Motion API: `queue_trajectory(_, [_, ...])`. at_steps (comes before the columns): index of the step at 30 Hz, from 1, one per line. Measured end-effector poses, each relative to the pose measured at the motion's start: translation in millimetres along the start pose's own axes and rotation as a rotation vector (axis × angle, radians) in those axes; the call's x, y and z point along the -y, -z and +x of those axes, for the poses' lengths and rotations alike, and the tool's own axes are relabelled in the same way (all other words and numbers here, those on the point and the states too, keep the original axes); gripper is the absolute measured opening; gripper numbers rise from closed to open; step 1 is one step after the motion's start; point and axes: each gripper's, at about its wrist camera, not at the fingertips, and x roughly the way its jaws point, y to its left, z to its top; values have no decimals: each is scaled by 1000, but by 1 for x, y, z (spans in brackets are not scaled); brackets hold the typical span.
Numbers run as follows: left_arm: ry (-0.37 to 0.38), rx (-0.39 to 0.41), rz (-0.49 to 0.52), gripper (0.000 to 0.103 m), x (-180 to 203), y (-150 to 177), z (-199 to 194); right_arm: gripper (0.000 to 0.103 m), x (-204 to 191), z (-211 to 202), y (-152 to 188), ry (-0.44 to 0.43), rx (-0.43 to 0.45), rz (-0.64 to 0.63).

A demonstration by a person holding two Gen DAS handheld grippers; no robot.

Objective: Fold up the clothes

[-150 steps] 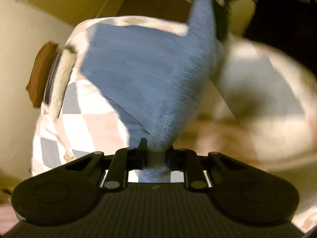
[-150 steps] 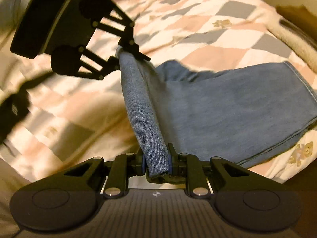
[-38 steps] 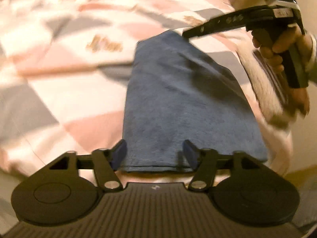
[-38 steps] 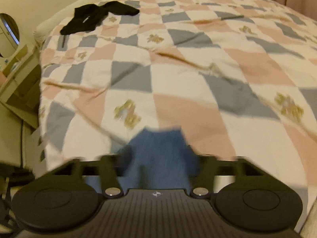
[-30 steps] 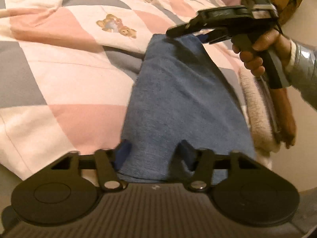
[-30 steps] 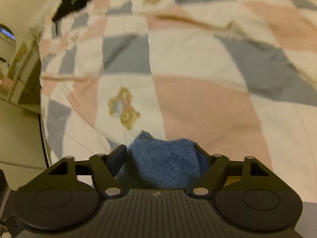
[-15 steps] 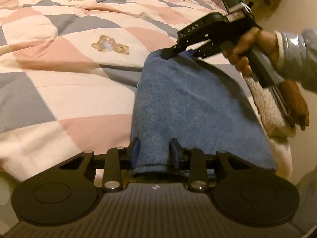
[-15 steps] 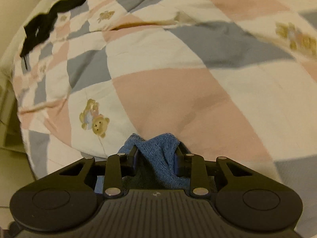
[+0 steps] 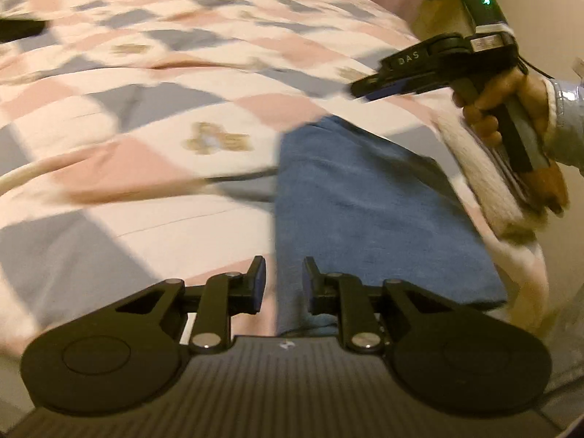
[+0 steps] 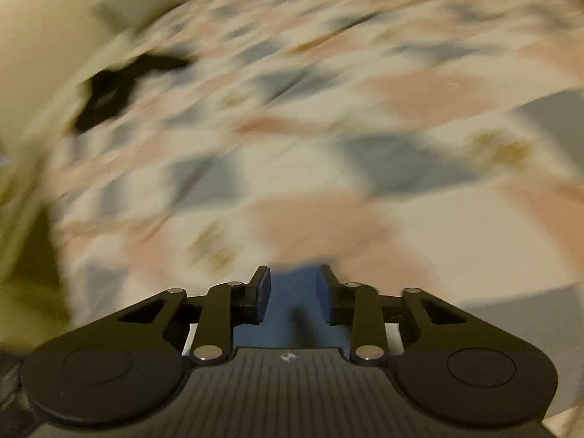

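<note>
Blue folded jeans (image 9: 372, 211) lie flat on the checked quilt (image 9: 153, 116), released, both grippers (image 9: 281, 281) (image 10: 294, 292) part-open and empty.

I am counting one folded blue denim garment (image 9: 368, 211) lying on one checked quilt (image 9: 153, 116). I am seeing one dark garment (image 10: 109, 95) lying far up the quilt, too blurred to tell what it is. I am working two grippers: the left gripper (image 9: 281, 284) and the right gripper (image 10: 294, 297). One hand (image 9: 511, 109) is showing. One fluffy cream item (image 9: 481, 182) is sitting at the bed's edge.
</note>
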Motion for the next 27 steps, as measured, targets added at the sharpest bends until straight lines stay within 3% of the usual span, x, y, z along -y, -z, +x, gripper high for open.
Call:
queue_trajectory(1, [18,-13,26,16,7,-1,8,18,-2,7,7,-8,-37,-26])
queue_trajectory(3, [36,-51,78,17,21,4,27,9,8,21,15,69,-50,-12])
queue_trajectory(5, [4,-79,129,18,32,16,42,11,36,23,13,234,-14,99])
queue_trajectory(6, [-16,-80,149,18,35,22,45,18,49,19,11,307,4,149])
queue_trajectory(7, [-29,-87,157,18,36,24,45,17,59,9,11,344,16,179])
queue_trajectory(9, [-43,-93,163,18,38,22,37,17,67,-20,14,331,66,198])
queue_trajectory(14, [-39,-70,162,18,48,13,16,22,20,-79,67,261,142,162])
queue_trajectory(18, [-73,-141,220,18,63,21,38,23,-26,-83,131,262,81,164])
queue_trajectory(19, [-86,-147,241,18,67,22,41,28,-31,-76,145,301,39,168])
queue_trajectory(21, [-82,-165,253,19,69,20,46,25,-39,-64,169,371,-27,185])
queue_trajectory(25, [-126,-218,279,20,79,3,49,23,-33,-81,165,372,72,402])
queue_trajectory(27, [-156,-216,289,20,86,-6,41,33,-40,-102,164,375,145,459])
